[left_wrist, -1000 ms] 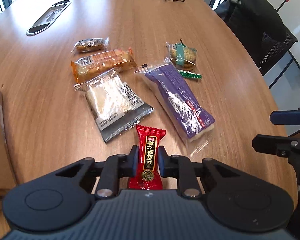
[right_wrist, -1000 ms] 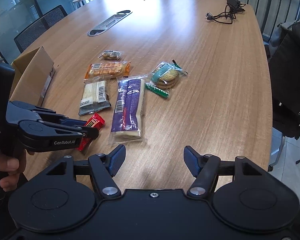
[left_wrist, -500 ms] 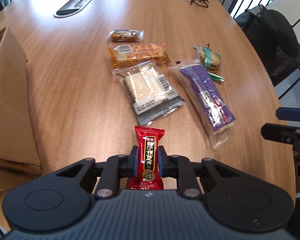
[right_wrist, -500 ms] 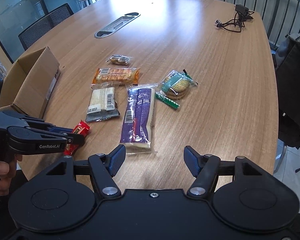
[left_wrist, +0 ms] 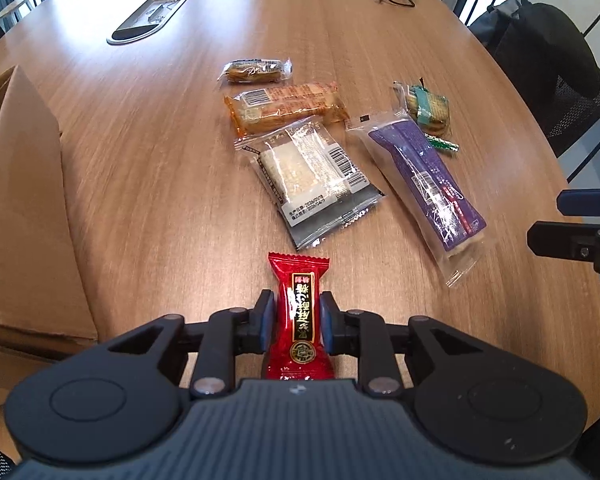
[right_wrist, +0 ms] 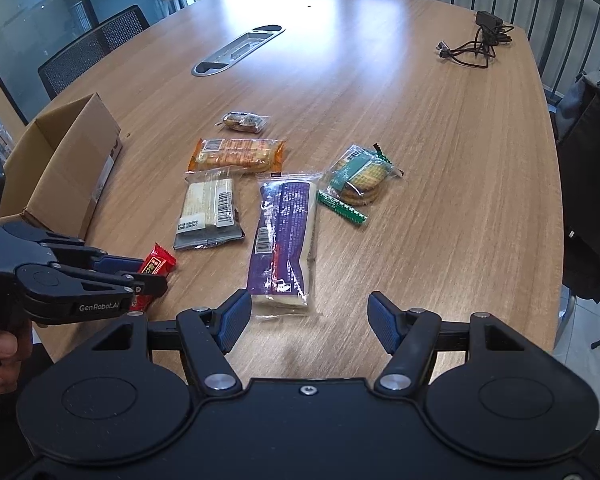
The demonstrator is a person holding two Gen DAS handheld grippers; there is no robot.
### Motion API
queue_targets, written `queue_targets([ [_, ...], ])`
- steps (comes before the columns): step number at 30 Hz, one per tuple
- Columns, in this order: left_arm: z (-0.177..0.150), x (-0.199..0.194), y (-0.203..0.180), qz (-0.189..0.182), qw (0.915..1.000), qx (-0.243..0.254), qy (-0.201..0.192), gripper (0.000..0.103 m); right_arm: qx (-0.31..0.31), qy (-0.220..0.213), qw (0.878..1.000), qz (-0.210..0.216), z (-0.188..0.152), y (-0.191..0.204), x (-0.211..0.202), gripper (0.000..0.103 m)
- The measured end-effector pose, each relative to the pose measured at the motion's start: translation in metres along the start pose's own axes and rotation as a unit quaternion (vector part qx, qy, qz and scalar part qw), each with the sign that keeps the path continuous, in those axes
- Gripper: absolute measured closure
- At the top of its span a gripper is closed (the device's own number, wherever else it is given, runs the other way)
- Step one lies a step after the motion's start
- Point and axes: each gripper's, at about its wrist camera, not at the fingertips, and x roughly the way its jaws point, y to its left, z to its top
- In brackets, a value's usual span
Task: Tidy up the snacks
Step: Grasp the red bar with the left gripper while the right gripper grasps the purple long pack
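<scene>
Left gripper (left_wrist: 294,322) closed on small red candy wrapper with gold and black label (left_wrist: 299,312), blue pads touching both long sides, wrapper top sticking forward past the fingertips, held above the brown wooden table (left_wrist: 148,152). Seen from the right wrist view, same red wrapper (right_wrist: 155,267) pinched at the tip of the left gripper (right_wrist: 150,280), low at the left side.

Right gripper (right_wrist: 309,320) open, jaws wide apart, nothing between them, above the near table edge.

Just ahead of the left gripper, flat clear packet with pale cake and grey end (left_wrist: 316,184). Ahead and to the right of it, long purple package in clear film (left_wrist: 424,184), its near end just in front of the right gripper's left finger (right_wrist: 236,318). Further ahead, orange biscuit packet (left_wrist: 286,108), then small clear packet with a dark brown snack (left_wrist: 256,72). Far right ahead, clear bag of round crackers with green band (left_wrist: 426,108), thin green stick packet (left_wrist: 442,144) just beside it.

To the left of the left gripper, open brown cardboard box (left_wrist: 24,216), near and apart from the snacks.
</scene>
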Motion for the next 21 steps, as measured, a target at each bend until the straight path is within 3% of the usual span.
queue_targets([
  [21,0.008,-0.031,0.034,-0.014,0.9957,-0.083,-0.039,0.085,0.005,0.018,1.0,0.02,0.009,0.036,0.056,0.031],
])
